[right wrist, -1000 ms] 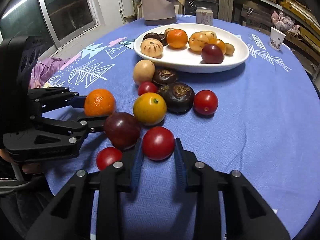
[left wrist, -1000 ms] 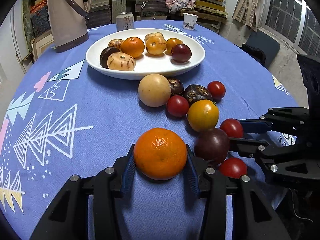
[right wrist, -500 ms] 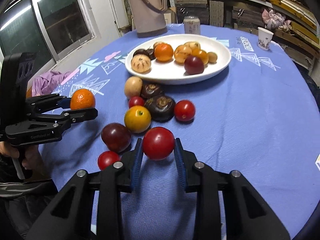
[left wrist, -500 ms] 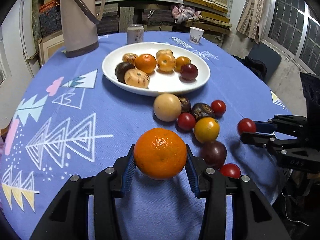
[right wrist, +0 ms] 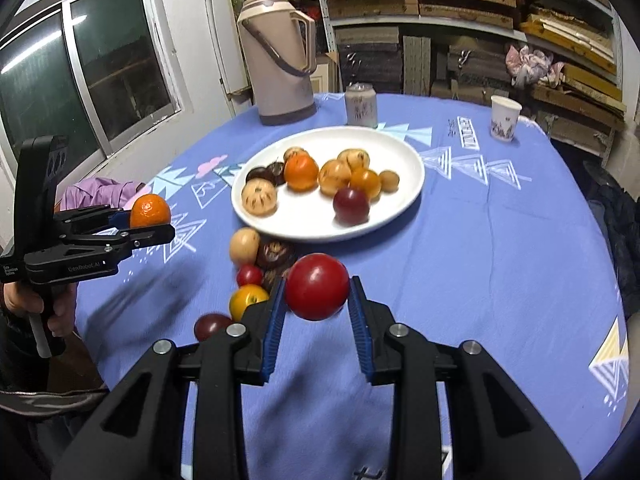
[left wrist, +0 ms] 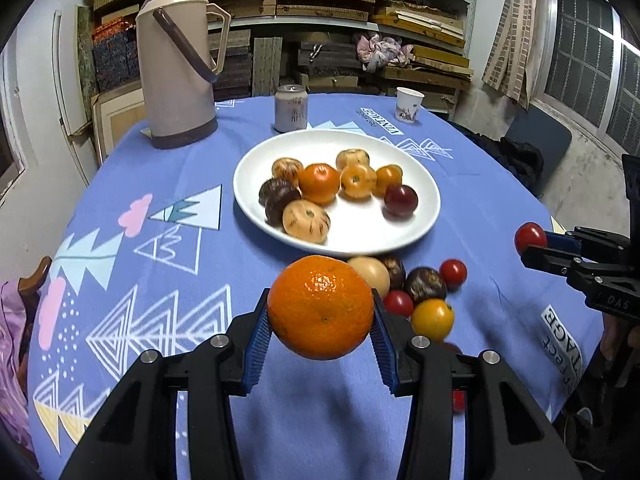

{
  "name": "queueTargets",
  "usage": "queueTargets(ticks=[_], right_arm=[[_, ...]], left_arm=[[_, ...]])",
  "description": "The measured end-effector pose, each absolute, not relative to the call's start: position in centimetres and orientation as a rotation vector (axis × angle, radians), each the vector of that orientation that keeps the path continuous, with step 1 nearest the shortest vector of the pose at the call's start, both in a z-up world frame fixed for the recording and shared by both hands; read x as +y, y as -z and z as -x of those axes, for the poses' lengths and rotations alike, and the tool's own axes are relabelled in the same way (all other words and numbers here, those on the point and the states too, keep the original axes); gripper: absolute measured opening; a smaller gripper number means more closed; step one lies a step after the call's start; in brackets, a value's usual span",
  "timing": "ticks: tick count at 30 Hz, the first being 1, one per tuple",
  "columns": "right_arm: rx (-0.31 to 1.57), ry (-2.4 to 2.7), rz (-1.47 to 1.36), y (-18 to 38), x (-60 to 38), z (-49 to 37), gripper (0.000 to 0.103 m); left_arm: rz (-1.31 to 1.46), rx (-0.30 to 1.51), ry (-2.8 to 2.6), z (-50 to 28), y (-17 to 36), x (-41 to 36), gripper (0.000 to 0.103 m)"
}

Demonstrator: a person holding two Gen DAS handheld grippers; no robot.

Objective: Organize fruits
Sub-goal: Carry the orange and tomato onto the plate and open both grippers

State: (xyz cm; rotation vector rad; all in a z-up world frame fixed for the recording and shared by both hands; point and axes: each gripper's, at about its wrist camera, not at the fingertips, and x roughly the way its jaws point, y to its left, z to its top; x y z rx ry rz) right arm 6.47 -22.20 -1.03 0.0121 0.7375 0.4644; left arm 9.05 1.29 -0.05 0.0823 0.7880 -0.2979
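Orange mandarin point(left wrist: 320, 307) and red tomato point(right wrist: 317, 286), resting on the blue cloth point(left wrist: 120, 280) a second before, now hung above it, clamped in the left gripper point(left wrist: 320, 334) and right gripper point(right wrist: 316, 320). Beyond, the white plate point(left wrist: 416, 224) held eight fruits; others lay loose just before it.
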Motion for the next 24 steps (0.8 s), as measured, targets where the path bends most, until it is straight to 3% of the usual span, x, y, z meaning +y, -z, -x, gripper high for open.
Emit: queueTargets(ticks=[14,24], right_arm=[[0.691,-0.463,0.000,-2.5,-20.7,-15.3,0.030],[0.749,-0.429,0.012,-0.6,-19.5,-23.3,0.031]], left_arm=[[-0.085,0.751,0.272,-17.0,-2.5,-0.8,0.046],[-0.071,0.811,0.241,-24.0,-0.6,-1.1,0.046]])
